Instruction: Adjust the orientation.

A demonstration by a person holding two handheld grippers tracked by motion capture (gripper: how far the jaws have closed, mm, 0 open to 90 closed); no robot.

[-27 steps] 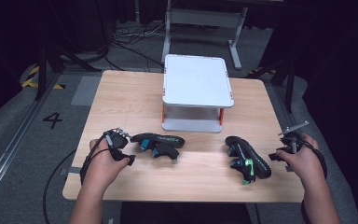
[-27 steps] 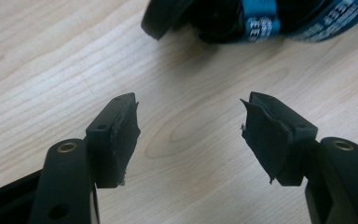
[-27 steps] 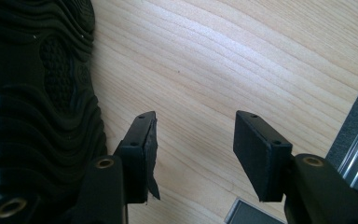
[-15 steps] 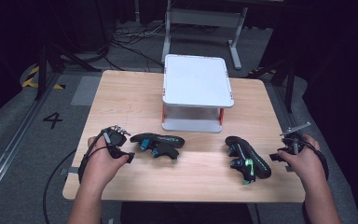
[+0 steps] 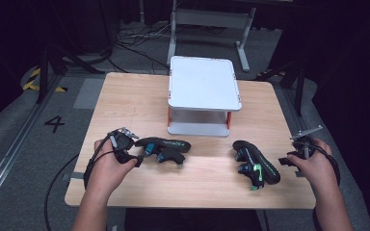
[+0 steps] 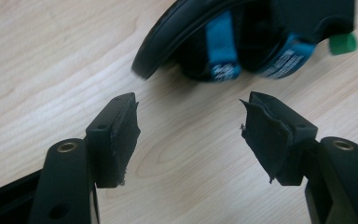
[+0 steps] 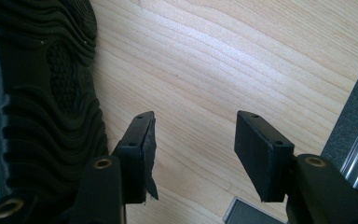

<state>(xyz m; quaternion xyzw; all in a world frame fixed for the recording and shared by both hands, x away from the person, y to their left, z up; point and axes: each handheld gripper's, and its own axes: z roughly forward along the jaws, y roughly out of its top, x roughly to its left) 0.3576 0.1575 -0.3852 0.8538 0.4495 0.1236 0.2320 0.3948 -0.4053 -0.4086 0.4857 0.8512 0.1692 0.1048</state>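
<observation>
Two black shoes lie on the wooden table (image 5: 139, 103). The left shoe (image 5: 165, 148) has blue straps and lies on its side. The right shoe (image 5: 257, 163) has green trim and shows its ribbed sole (image 7: 42, 93). My left gripper (image 5: 131, 146) is held just left of the left shoe, open, with that shoe's heel end (image 6: 242, 42) a short way beyond the jaws and apart from them (image 6: 189, 107). My right gripper (image 5: 299, 147) is near the table's right edge, open over bare wood (image 7: 193, 121), with the sole beside its left finger (image 7: 137, 154).
A white two-level stand (image 5: 203, 91) with red posts sits at the table's middle back. The table's right edge and grey floor (image 7: 354, 116) are close to the right gripper. Cables trail on the floor at the left (image 5: 53, 192).
The left hand has shifted only slightly beside the left shoe. The right hand and both shoes are still.
</observation>
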